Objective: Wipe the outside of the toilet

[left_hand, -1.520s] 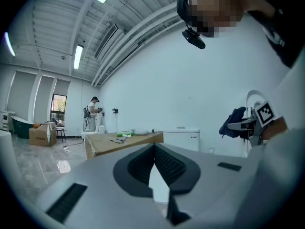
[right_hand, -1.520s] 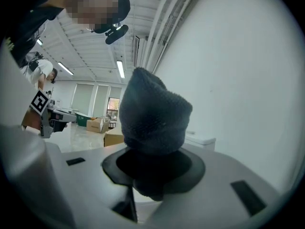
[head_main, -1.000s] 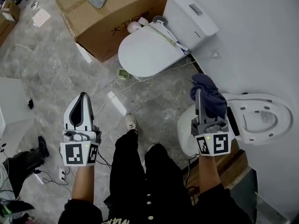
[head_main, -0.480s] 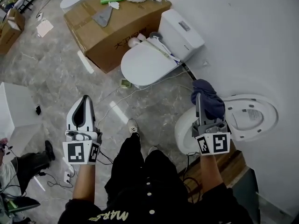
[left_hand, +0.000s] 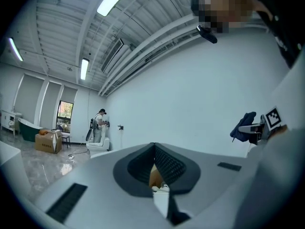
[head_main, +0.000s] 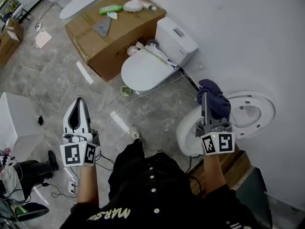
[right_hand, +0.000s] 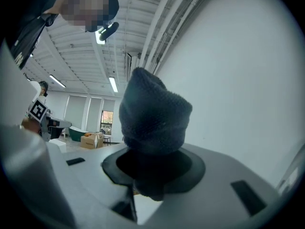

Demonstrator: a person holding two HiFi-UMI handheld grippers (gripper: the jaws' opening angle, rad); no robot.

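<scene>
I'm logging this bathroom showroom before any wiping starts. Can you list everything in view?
open toilet: one, white, below the right gripper, lid up against the wall
closed toilet: one, white, beside the cardboard box
brush: one, white handle, lying across the closed toilet
far toilet: one, white, top left
cardboard box: one large, brown, next to the closed toilet
green bottle: one, on top of the box
cloth: one, dark blue, in the right gripper
second person: one, far off in the left gripper view
left gripper: shut, empty
right gripper: shut on the cloth
</scene>
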